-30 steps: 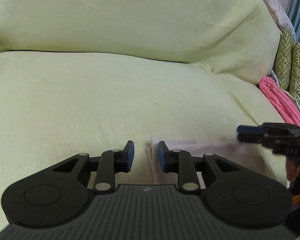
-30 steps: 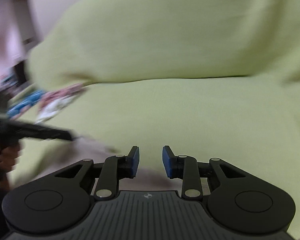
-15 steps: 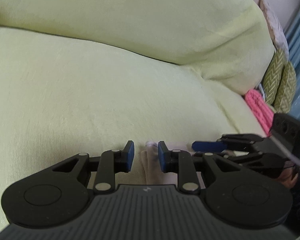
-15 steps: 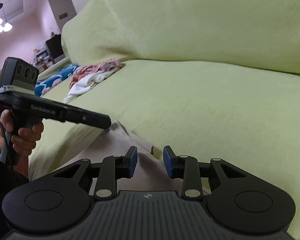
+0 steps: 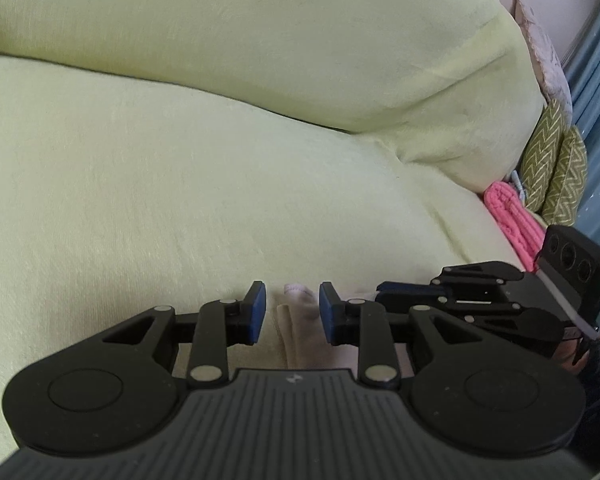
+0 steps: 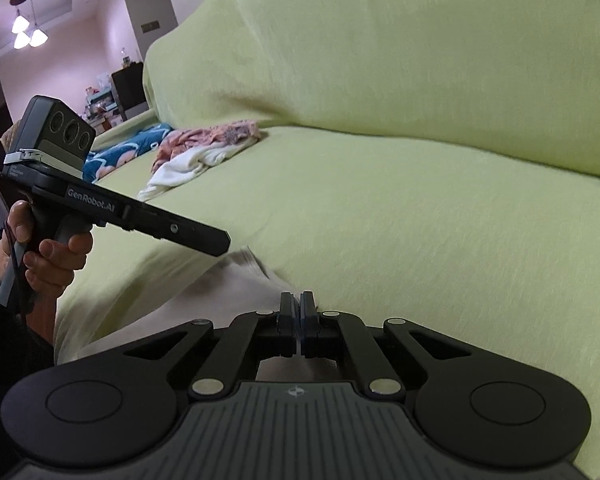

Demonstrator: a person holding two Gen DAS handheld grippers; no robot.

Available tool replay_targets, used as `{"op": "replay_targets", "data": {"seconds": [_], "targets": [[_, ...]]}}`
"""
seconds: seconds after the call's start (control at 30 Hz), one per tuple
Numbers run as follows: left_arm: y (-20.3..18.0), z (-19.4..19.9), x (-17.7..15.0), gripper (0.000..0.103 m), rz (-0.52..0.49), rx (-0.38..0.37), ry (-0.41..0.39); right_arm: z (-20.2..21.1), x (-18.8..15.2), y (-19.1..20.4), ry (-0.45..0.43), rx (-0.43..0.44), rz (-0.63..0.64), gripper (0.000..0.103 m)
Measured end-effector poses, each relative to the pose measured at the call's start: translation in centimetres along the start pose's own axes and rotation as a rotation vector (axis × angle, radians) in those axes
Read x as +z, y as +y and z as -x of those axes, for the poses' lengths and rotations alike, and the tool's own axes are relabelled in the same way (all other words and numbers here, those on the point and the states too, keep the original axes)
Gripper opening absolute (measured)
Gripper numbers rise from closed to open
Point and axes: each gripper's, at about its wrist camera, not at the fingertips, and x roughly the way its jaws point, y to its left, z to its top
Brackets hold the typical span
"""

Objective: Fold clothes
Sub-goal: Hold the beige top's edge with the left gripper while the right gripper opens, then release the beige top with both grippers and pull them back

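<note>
A sofa (image 5: 204, 200) under a pale green cover fills both views, seat cushion in front and back cushion behind. At one end of the seat lies a loose heap of clothes (image 6: 204, 152), white, pink and blue-patterned. At the other end a folded pink cloth (image 5: 508, 216) rests against two green zigzag cushions (image 5: 556, 164).

A beige garment (image 6: 228, 292) lies flat on the front edge of the seat, between the two tools, one corner raised just under the left one's tip.

The right hand-held gripper (image 6: 297, 312) is at the garment's far edge. Its jaws have just been closing and now stand pressed together; whether cloth is caught between the pads cannot be told.

The left hand-held gripper (image 5: 288, 312) has its jaws apart, the garment's corner showing between them with neither pad touching it. A hand (image 6: 48, 256) grips its handle.
</note>
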Motion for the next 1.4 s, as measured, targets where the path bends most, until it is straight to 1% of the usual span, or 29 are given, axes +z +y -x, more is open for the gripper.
{"op": "replay_targets", "data": {"seconds": [0.1, 0.17, 0.23, 0.27, 0.37, 0.43, 0.5, 0.53, 0.63, 0.7, 0.73, 0.77, 0.83, 0.9, 0.93, 0.97, 1.0, 1.03, 1.07, 1.17, 1.23, 1.3, 1.33, 1.37, 1.4], "targets": [[-1.2, 0.4, -0.2, 0.024, -0.077, 0.030, -0.028, -0.8, -0.2, -0.2, 0.029, -0.053, -0.018, 0.001], [-2.1, 0.5, -0.5, 0.024, -0.134, 0.046, -0.043, -0.8, 0.0, 0.2, 0.023, -0.047, -0.010, 0.001], [-2.6, 0.0, -0.7, 0.024, -0.162, 0.062, -0.028, -0.5, 0.2, 0.4, -0.002, -0.054, -0.008, 0.001], [-2.8, -0.3, -0.8, 0.024, -0.175, 0.070, -0.020, -0.5, 0.1, 0.3, 0.004, -0.057, -0.010, 0.001], [-1.9, -1.2, -0.7, 0.023, -0.124, 0.055, 0.031, -1.0, -0.1, 0.4, 0.027, -0.067, -0.006, 0.001], [-1.5, -1.6, -0.8, 0.023, -0.107, 0.039, 0.045, -1.2, -0.1, 0.6, 0.033, -0.073, 0.006, 0.002], [-1.4, -2.1, -0.7, 0.014, -0.100, 0.028, 0.054, -1.1, -0.1, 0.5, 0.028, -0.073, -0.001, 0.002], [-1.4, -2.2, -0.7, 0.004, -0.094, 0.020, 0.055, -1.1, -0.1, 0.4, 0.025, -0.072, -0.005, 0.002], [-1.0, -2.0, -0.5, 0.003, -0.051, -0.007, 0.031, -0.9, 0.0, 0.6, 0.000, -0.079, -0.001, 0.002], [-1.0, -1.9, -0.4, 0.003, -0.044, -0.005, 0.014, -0.7, 0.1, 0.4, -0.017, -0.094, -0.016, 0.001], [-1.0, -1.8, -0.4, 0.003, -0.040, -0.003, 0.006, -0.9, 0.0, 0.3, -0.010, -0.104, -0.022, 0.000], [-1.0, -2.0, -0.5, 0.003, -0.045, 0.013, 0.012, -1.2, 0.0, 0.2, -0.002, -0.114, -0.028, 0.000], [-1.2, -2.9, -0.7, 0.003, -0.067, 0.063, 0.038, -2.3, -0.2, 0.3, 0.047, -0.127, -0.017, 0.000], [-1.5, -3.3, -0.9, 0.004, -0.091, 0.097, 0.050, -2.8, -0.3, 0.6, 0.057, -0.136, -0.012, 0.004], [-1.7, -3.3, -0.9, 0.005, -0.103, 0.107, 0.047, -2.7, -0.1, 0.6, 0.058, -0.146, -0.021, 0.011], [-1.9, -3.1, -0.9, 0.011, -0.110, 0.124, 0.042, -2.6, 0.0, 0.5, 0.055, -0.164, -0.036, 0.029], [-1.9, -2.9, -0.8, 0.016, -0.107, 0.148, 0.037, -2.2, 0.0, 0.5, 0.049, -0.185, -0.044, 0.037], [-1.9, -2.7, -0.8, 0.022, -0.094, 0.167, 0.033, -1.9, 0.0, 0.5, 0.043, -0.206, -0.051, 0.042], [-1.7, -2.4, -0.7, 0.024, -0.081, 0.178, 0.025, -1.3, 0.1, 0.4, 0.029, -0.220, -0.058, 0.041], [-2.0, -0.6, -0.4, 0.020, -0.071, 0.217, -0.035, 1.9, 0.2, 0.3, -0.036, -0.278, -0.120, 0.041], [-2.7, 0.9, -0.5, 0.016, -0.094, 0.181, -0.069, 4.2, -0.1, 0.1, -0.065, -0.310, -0.168, 0.042], [-3.5, 1.2, -1.0, 0.016, -0.122, 0.133, -0.050, 6.3, -0.6, 0.2, -0.077, -0.333, -0.204, 0.042], [-4.0, 1.4, -1.2, 0.016, -0.137, 0.109, -0.040, 6.6, -1.2, 0.3, -0.058, -0.336, -0.216, 0.042], [-4.3, 0.7, -1.6, 0.016, -0.153, 0.114, -0.007, 6.8, -1.9, 0.4, -0.037, -0.338, -0.228, 0.041], [-4.5, 0.0, -1.9, 0.016, -0.169, 0.122, 0.028, 6.5, -2.6, 0.2, 0.009, -0.347, -0.247, 0.041]]}}
